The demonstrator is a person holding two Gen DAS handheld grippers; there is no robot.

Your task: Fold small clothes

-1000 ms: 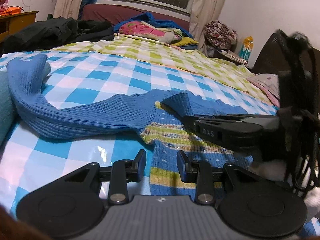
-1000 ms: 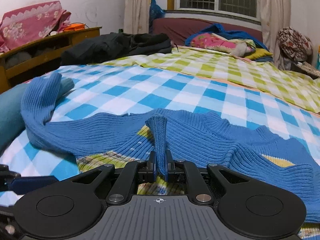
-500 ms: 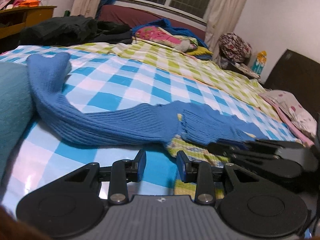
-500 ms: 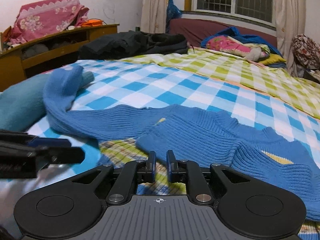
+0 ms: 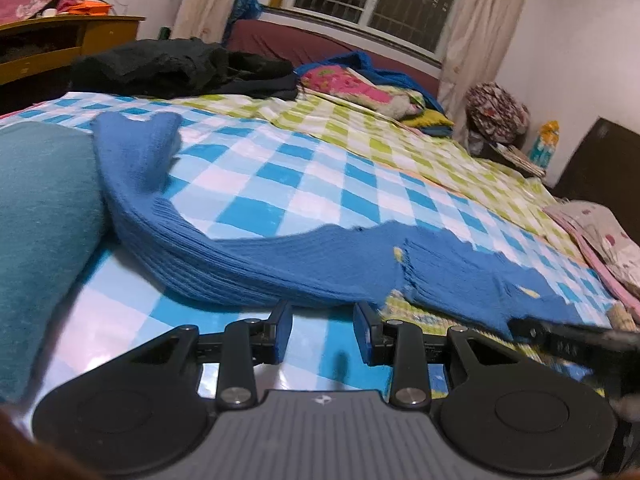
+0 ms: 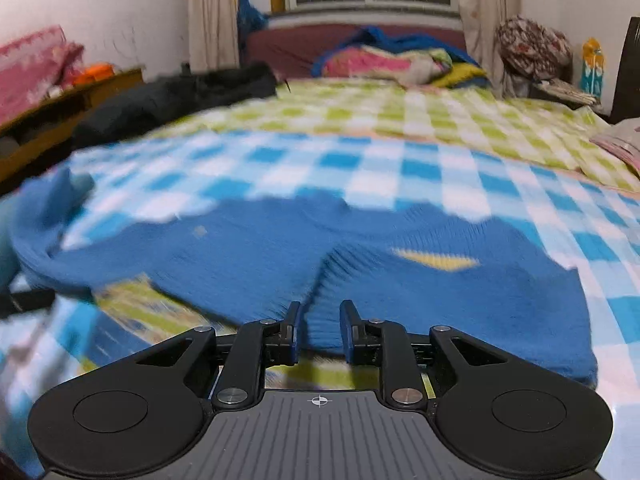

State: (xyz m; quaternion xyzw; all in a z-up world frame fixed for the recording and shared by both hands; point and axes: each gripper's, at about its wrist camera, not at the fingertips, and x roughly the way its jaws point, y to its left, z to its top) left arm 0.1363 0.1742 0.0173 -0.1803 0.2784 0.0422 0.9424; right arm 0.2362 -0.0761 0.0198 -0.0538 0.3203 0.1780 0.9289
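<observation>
Blue knit sweater [image 6: 248, 264] lies released; the right claw [image 6: 319, 334], pinching it before, now gapes like the left claw [image 5: 322, 334].

Ribbed blue knit sweater [image 5: 256, 264] lies on a glossy checked sheet [image 5: 320, 184].

You see blue ribbed sweater [image 5: 248, 264] with yellow-green striped part, on blue-white checked sheet [image 5: 304, 184]. Beyond, green-white checked cover [image 6: 440, 120]. Teal cloth [image 5: 40, 208] at left.
</observation>
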